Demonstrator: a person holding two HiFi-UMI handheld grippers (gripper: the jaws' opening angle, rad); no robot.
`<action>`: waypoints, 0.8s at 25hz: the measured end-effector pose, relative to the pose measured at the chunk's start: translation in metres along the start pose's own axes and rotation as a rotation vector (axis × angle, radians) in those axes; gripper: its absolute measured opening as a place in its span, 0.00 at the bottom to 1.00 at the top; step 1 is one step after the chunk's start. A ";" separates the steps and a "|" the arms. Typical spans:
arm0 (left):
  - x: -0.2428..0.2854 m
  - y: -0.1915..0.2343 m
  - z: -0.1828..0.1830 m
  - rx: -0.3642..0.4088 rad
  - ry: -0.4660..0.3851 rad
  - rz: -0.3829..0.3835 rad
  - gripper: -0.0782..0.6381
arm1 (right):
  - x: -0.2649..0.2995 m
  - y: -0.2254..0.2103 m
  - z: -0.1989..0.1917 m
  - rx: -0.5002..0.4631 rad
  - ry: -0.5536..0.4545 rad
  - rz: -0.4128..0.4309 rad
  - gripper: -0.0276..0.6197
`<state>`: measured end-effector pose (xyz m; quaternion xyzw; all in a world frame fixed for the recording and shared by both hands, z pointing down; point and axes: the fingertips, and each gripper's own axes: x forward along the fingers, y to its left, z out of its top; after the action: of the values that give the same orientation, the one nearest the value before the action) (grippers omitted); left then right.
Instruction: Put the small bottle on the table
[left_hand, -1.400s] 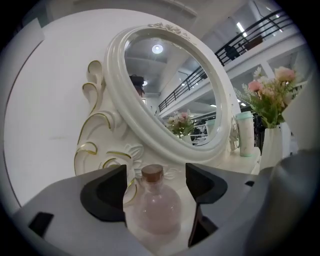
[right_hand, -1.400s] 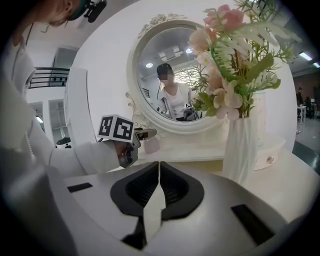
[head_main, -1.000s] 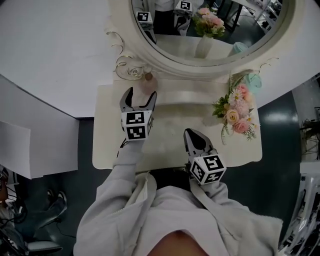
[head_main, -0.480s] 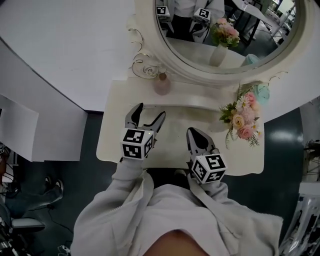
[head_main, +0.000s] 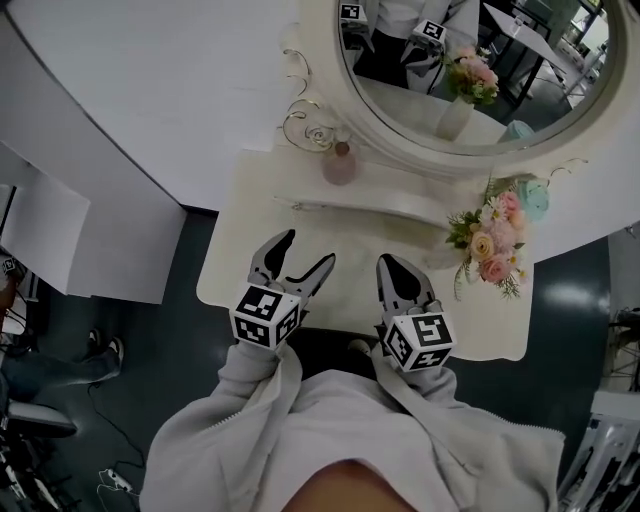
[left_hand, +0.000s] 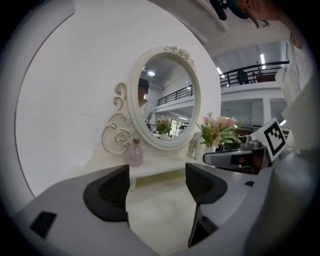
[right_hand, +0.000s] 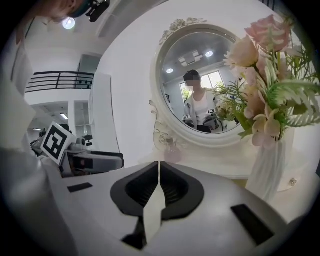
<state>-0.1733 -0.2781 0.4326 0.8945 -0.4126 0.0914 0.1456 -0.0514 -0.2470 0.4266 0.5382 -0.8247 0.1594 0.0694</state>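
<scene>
The small bottle (head_main: 340, 164) is pink with a narrow neck. It stands upright on the raised back ledge of the cream dressing table (head_main: 240, 262), just beside the curled ornament at the foot of the oval mirror (head_main: 470, 90). Neither gripper touches it.

The left gripper (head_main: 308, 247) hovers over the front part of the table top with its jaws wide apart. There is nothing between them (its own view shows only bare table surface in the gap). The bottle is well apart from it, further back and a little to the right of the jaw line.

The right gripper (head_main: 390, 265) is beside the left one, near the front edge, and its jaws are pressed together with nothing held. In the right gripper view the bottle is only a pale, soft shape under the mirror, so I cannot say more about it from there.

A white vase with pink flowers (head_main: 488, 238) stands at the right side of the table, away from both grippers. The mirror reflects a person in a light jacket.
</scene>
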 end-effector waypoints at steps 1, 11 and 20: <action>-0.004 -0.002 -0.005 -0.003 0.006 -0.004 0.62 | -0.001 0.001 0.001 -0.001 -0.003 0.004 0.10; -0.029 -0.014 -0.011 0.023 -0.038 0.021 0.40 | -0.011 0.012 0.003 -0.001 -0.013 0.037 0.10; -0.035 -0.015 -0.004 0.029 -0.085 0.025 0.14 | -0.016 0.014 0.007 -0.015 -0.031 0.043 0.10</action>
<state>-0.1846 -0.2422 0.4233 0.8943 -0.4284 0.0613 0.1140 -0.0575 -0.2298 0.4127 0.5224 -0.8381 0.1462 0.0573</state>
